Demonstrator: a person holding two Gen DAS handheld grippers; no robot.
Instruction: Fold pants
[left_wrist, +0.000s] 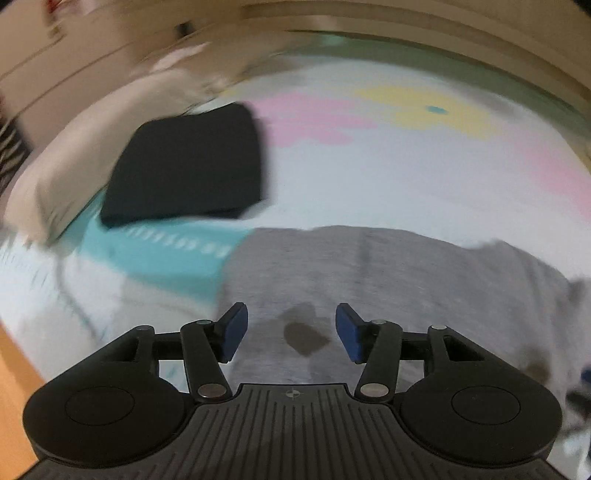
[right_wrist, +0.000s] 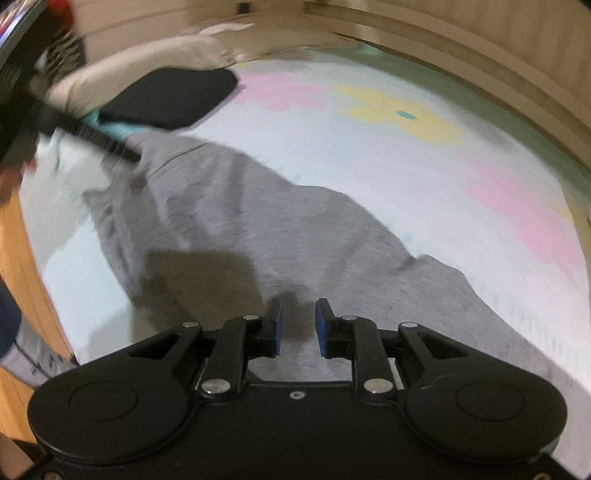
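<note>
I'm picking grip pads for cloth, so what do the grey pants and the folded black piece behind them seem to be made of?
The grey pants look like heathered knit jersey, sweatpants-type: matte, flecked grey, with soft rounded wrinkles. The folded black piece looks like a soft matte fabric too, with no sheen and rounded edges; motion blur hides its weave, so its exact cloth is open.

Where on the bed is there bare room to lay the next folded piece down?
The widest bare patch of bedspread lies beyond the grey pants, between them and the far bed edge, right of the folded black garment. The left side is crowded: the black garment rests against the beige pillow, with the pants' edge just below.
</note>
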